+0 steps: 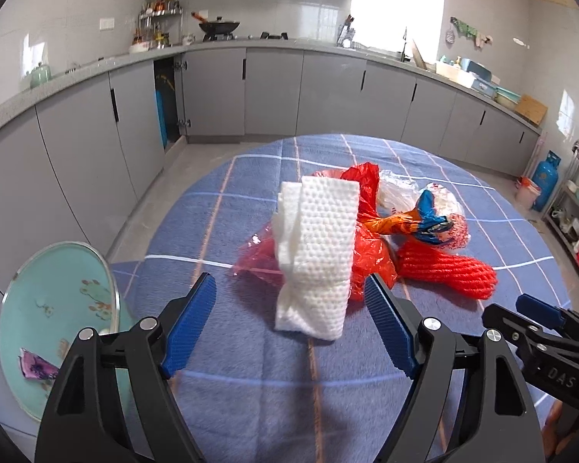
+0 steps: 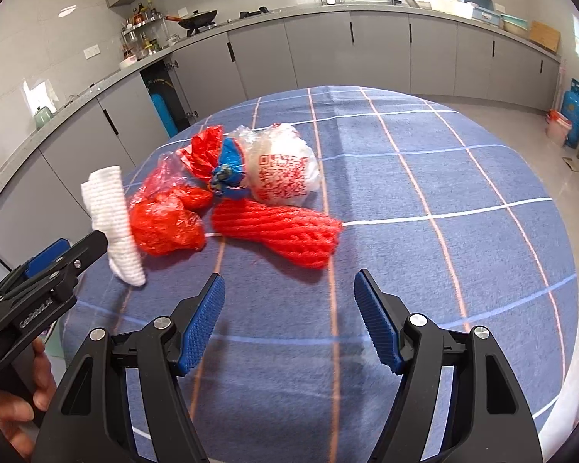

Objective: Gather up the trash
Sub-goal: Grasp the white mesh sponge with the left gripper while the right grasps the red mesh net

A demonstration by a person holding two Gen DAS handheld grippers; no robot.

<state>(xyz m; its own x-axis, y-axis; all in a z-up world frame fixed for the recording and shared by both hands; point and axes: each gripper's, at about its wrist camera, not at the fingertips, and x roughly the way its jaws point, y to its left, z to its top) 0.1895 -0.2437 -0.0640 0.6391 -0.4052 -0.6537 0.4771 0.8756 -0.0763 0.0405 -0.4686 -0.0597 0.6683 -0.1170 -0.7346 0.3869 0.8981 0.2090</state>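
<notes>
Left hand-held gripper [image 1: 291, 326] open, paper towel [image 1: 314, 254] seemingly airborne

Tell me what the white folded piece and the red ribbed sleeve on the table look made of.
White folded piece: looks like embossed paper towel, matte, with a dotted quilted texture and soft folds. Red ribbed sleeve: probably foam fruit netting, matte, with a woven ridge pattern and a puffy shape; it might be knitted instead.

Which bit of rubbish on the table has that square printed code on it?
The pale clear plastic bag farthest back, printed in red; the red bag, red foam net and white paper towel are plain.
</notes>
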